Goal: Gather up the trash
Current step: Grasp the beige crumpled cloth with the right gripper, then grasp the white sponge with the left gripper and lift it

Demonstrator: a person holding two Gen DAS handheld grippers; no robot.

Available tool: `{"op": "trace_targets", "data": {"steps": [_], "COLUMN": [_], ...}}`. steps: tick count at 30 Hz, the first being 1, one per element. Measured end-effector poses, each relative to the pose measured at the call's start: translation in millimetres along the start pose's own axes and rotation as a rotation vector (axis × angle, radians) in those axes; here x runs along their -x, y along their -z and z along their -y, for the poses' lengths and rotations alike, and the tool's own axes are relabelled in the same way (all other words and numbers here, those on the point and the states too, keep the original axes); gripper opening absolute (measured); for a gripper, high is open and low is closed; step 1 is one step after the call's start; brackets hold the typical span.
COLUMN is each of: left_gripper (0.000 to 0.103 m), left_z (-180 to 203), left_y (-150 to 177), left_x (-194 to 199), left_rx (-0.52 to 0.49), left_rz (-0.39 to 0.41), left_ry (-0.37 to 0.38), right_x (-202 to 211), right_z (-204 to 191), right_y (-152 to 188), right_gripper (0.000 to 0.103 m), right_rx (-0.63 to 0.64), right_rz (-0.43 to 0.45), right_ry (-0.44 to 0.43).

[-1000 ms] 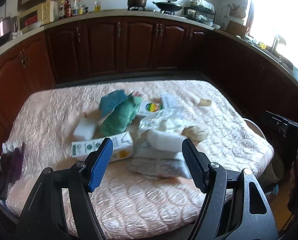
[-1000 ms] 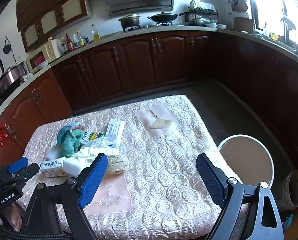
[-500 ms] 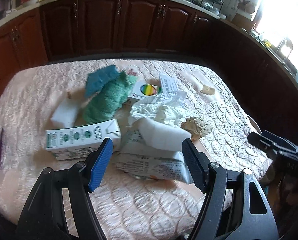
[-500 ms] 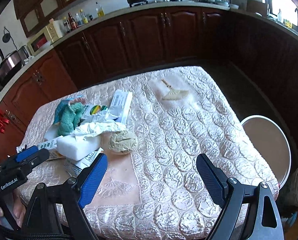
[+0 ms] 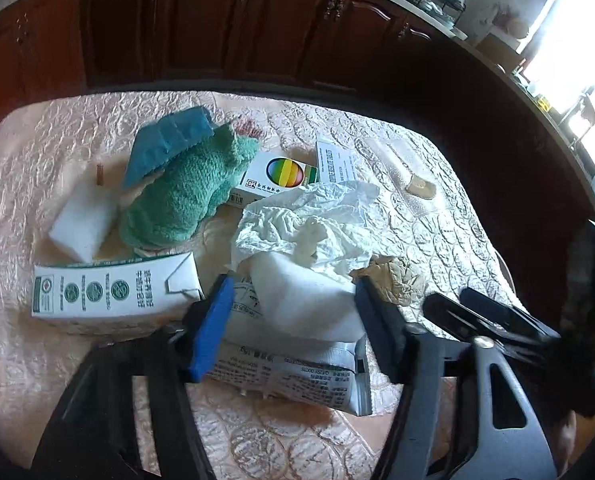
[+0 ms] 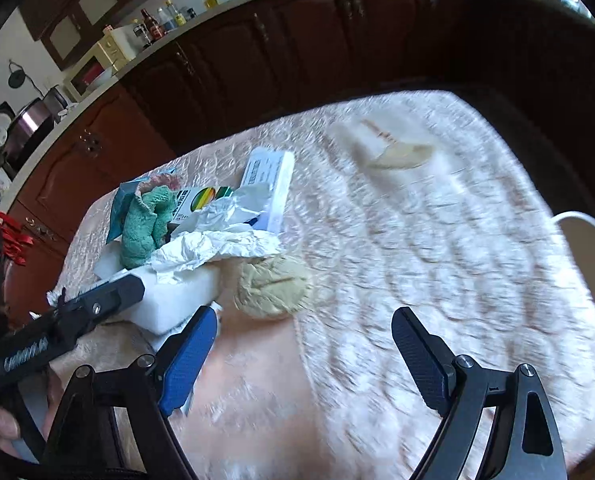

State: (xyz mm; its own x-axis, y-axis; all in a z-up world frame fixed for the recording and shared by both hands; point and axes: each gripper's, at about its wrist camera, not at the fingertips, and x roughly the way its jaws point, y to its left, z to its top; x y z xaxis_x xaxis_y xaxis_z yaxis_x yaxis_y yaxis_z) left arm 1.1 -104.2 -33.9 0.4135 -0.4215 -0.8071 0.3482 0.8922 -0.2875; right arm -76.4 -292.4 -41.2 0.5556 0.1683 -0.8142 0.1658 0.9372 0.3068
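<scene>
A pile of trash lies on the pink quilted tablecloth [image 5: 57,152]. In it are a milk carton [image 5: 113,292], a green knitted cloth [image 5: 185,196], a rainbow-printed box [image 5: 281,174], crumpled white paper [image 5: 309,220] and a beige paper ball [image 6: 273,286]. My left gripper [image 5: 293,320] straddles a white foam block [image 5: 305,300] that rests on a printed wrapper [image 5: 289,372]. Its jaws are closing and the pads do not visibly press on the block. My right gripper [image 6: 305,356] hangs open over bare cloth, just short of the beige ball, with nothing between its fingers.
A second white block [image 5: 83,224], a blue sponge [image 5: 165,144], a white leaflet box [image 6: 269,184] and a beige scrap [image 6: 397,154] also lie on the table. Dark wooden cabinets [image 6: 297,52] ring the room. A white round rim [image 6: 589,236] stands off the table's right edge.
Both grippers have dropped and moved in on the pile. The left jaws have narrowed around the white foam block. The right jaws stay just as wide.
</scene>
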Motion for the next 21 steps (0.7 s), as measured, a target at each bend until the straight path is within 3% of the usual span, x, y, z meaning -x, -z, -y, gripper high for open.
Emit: {"op": "trace_targets", "data": {"steps": [1, 3, 5, 7, 11, 21], "left_gripper": [0.040, 0.038, 0.035, 0.032, 0.024, 0.014], "left_z": [0.5, 0.6, -1.1, -5.5, -10.0, -9.4], "left_y": [-1.2, -4.2, -5.7, -5.5, -1.2, 5.1], "left_x": [1.2, 3.1, 2.2, 3.2, 19.6, 90.5], "left_rx": [-0.006, -0.014, -0.015, -0.008, -0.027, -0.122], "left_rz": [0.005, 0.008, 0.002, -0.002, 0.016, 0.104], "left_ry": [0.008, 0.016, 0.023, 0.029, 0.025, 0.039], "right_x": [-7.8, -24.9, -40.4, -50.2, -31.4, 40.2], "right_z": [-0.4, 0.1, 1.6, 2.0, -3.5, 1.1], "right_y": [-2.3, -6.5, -8.3, -6.2, -1.0, 11.9], "right_gripper": [0.086, 0.074, 0.045, 0.035, 0.029, 0.028], "right_rx": [-0.009, -0.033, -0.060, -0.076, -0.036, -0.002], "right_rz": [-0.008, -0.039, -0.079, -0.103, -0.052, 0.056], "right_ry": [-0.014, -0.034, -0.077, -0.106, -0.106, -0.129]}}
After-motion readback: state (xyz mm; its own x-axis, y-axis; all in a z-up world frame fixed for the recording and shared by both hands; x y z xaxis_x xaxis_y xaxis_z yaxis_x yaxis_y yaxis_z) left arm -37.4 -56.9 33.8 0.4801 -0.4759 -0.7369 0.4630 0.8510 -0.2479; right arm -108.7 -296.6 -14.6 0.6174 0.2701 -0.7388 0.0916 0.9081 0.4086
